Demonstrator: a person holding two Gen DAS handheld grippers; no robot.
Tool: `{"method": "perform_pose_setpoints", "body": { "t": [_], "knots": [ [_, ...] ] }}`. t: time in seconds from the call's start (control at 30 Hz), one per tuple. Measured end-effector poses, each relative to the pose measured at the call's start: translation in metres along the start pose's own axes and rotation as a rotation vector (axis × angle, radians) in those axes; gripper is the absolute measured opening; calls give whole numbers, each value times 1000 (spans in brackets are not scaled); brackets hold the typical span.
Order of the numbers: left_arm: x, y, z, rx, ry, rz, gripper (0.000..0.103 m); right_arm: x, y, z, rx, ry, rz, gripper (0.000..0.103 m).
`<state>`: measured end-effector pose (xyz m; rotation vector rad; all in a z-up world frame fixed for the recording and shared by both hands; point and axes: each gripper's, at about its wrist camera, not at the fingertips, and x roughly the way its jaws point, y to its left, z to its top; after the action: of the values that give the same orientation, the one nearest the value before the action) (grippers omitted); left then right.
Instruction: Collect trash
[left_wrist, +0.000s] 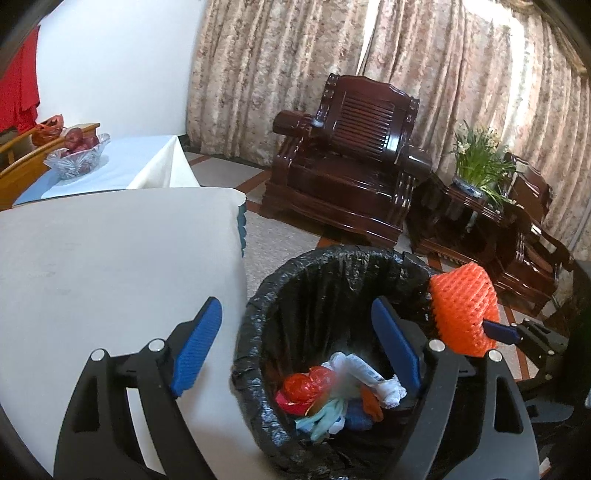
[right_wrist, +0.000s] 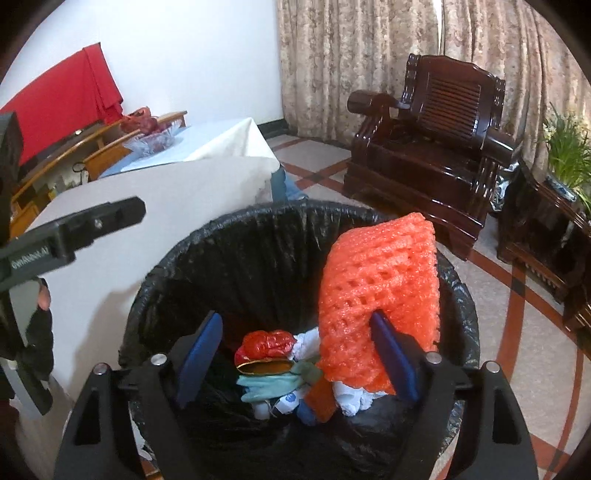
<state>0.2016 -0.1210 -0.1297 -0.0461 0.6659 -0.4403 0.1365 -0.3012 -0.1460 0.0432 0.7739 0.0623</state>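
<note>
White wall (left_wrist: 110, 66), floral curtains (left_wrist: 280, 74), dark wooden armchair (left_wrist: 351, 162), tiled floor (right_wrist: 535, 369).

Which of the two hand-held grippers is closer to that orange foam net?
Right. The right hand-held gripper has the orange foam net draped against one finger; the left hand-held gripper hangs open beside it over the bin.

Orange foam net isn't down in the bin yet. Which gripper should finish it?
Right. The orange foam net hangs against the right gripper's far finger, over the lined bin. Its jaws are open. The left gripper is open too, straddling the bin rim beside the table.
</note>
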Motion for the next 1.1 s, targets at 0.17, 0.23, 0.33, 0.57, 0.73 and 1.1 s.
{"method": "perform_pose_setpoints", "body": {
  "t": [0.17,0.23,0.33,0.57,0.73,1.1],
  "knots": [
    [0,5,0,-7,3,16,81,-1,10,3,-69,-15,-74,81],
    [0,7,1,-9,3,18,81,3,22,0,-170,-3,-117,81],
    [0,7,0,-4,2,23,81,5,27,0,-154,-4,-68,81],
    [-1,11,0,-2,2,26,81,2,29,2,-108,-24,-38,81],
    [-7,13,0,-1,-8,36,81,-5,30,9,-101,-51,-38,81],
    [-60,13,5,36,-86,77,88,-56,35,37,-27,-168,-23,91]
  ]
}}
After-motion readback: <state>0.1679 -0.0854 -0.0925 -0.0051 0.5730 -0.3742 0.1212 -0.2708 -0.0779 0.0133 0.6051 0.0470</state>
